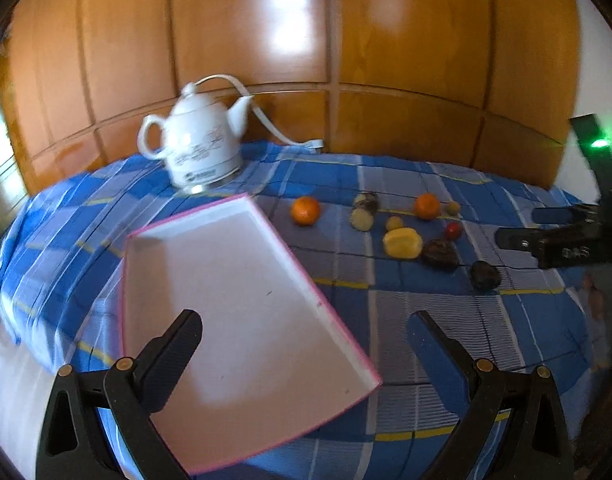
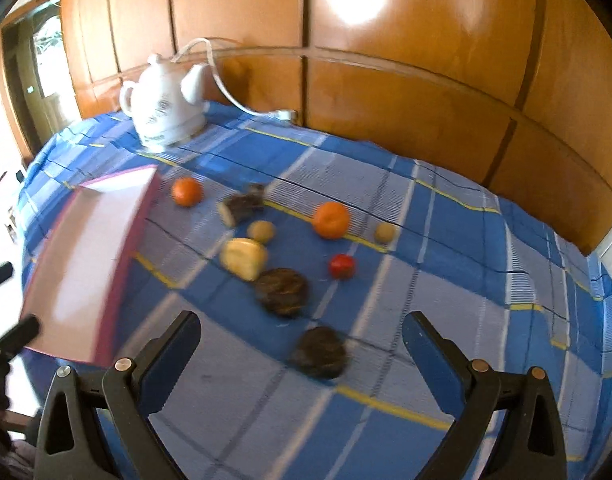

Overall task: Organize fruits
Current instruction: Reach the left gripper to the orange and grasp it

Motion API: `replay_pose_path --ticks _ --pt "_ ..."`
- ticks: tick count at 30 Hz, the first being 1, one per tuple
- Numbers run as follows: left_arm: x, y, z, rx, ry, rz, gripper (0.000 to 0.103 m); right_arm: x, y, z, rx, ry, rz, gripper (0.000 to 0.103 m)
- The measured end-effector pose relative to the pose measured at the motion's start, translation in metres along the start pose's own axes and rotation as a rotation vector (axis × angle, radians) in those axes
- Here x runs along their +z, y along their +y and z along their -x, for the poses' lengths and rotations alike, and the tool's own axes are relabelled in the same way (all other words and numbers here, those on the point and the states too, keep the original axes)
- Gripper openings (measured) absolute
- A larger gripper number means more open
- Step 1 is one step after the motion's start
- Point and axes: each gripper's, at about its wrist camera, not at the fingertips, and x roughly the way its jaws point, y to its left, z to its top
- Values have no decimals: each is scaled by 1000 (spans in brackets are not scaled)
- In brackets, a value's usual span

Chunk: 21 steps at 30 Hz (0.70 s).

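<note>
Dark brown lumpy fruit (image 2: 320, 352) lies on the blue plaid cloth (image 2: 446, 240) just ahead between our released right gripper (image 2: 302, 346) fingers; left gripper (image 1: 306, 344), also released, hovers over the pink-rimmed white tray (image 1: 234, 280).

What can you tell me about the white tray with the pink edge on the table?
The shallow rectangular white tray with a thin pink rim looks like cardboard or plastic and holds nothing. It lies flat on the blue checked tablecloth, turned at an angle to the pattern, in front of the white ceramic kettle and left of the scattered fruits. Its inner floor is plain, with a few tiny dark specks. The nearest orange mandarin lies apart from it. The left gripper hovers open above its near part, not touching.
</note>
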Motion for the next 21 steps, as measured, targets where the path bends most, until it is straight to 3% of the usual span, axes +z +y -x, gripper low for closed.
replay_pose_path --ticks 7,10,15,17,21 --pt "38 0 -22 -53 3 -40 103 -5 -43 -18 39 34 -178 97" --pt "57 -1 -38 -65 42 -65 103 -2 -50 -18 66 32 -223 97" --pt "82 -5 -71 -33 75 -126 102 0 -49 -14 100 29 -251 96" --pt "92 -2 -90 -40 110 -122 85 2 -49 -12 101 20 -251 96" --pt "107 3 -127 -51 184 -126 71 3 -50 -10 107 16 -266 96"
